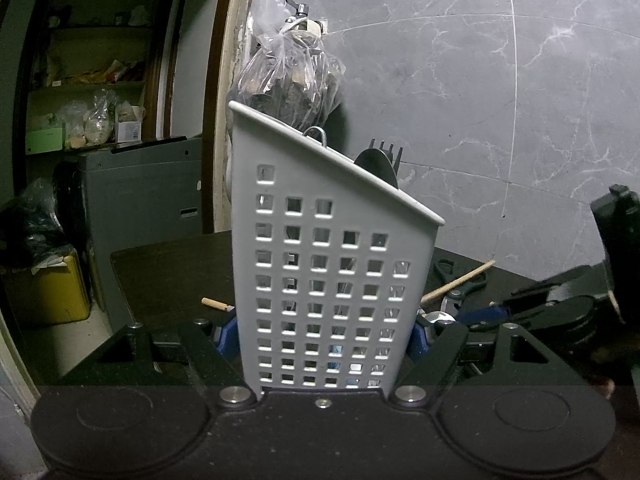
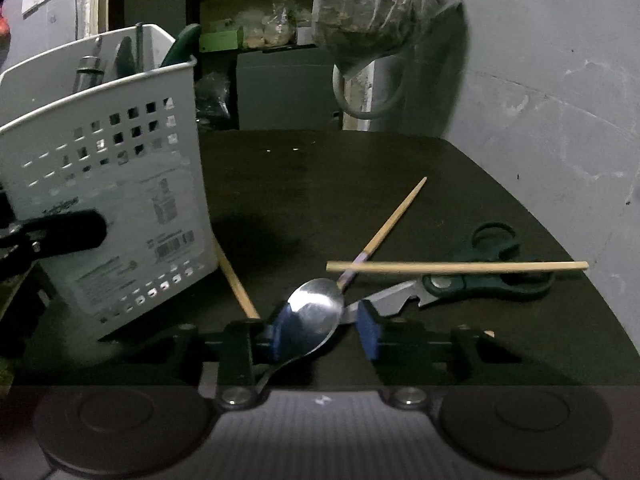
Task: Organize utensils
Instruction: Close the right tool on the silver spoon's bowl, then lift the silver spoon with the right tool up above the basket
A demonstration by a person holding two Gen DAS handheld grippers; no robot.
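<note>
I am holding the white perforated utensil caddy point(image 1: 332, 280) in the left hand-held gripper point(image 1: 324, 340), its blue pads point(image 1: 228, 334) pressing both side walls; the caddy is filling the centre of the left wrist view and tilting, with a dark spoon bowl and a fork point(image 1: 386, 160) poking above its slanted rim. In the right wrist view the same caddy is sitting at the left of the frame on the dark desk point(image 2: 320, 184).

I am keeping the right hand-held gripper point(image 2: 324, 330) low in the centre of that view, its jaws partly drawn in around the bowl of a steel spoon point(image 2: 316, 312). The left pad is touching the bowl; the right pad point(image 2: 368, 330) is standing just beside it, so no pinch is showing.

Right of the spoon, green-handled scissors point(image 2: 480, 280) are lying on the desk with one chopstick point(image 2: 456, 267) resting across them. A second chopstick point(image 2: 394, 218) is angling toward the upper right, and a third point(image 2: 236, 280) is lying beside the caddy's base
</note>
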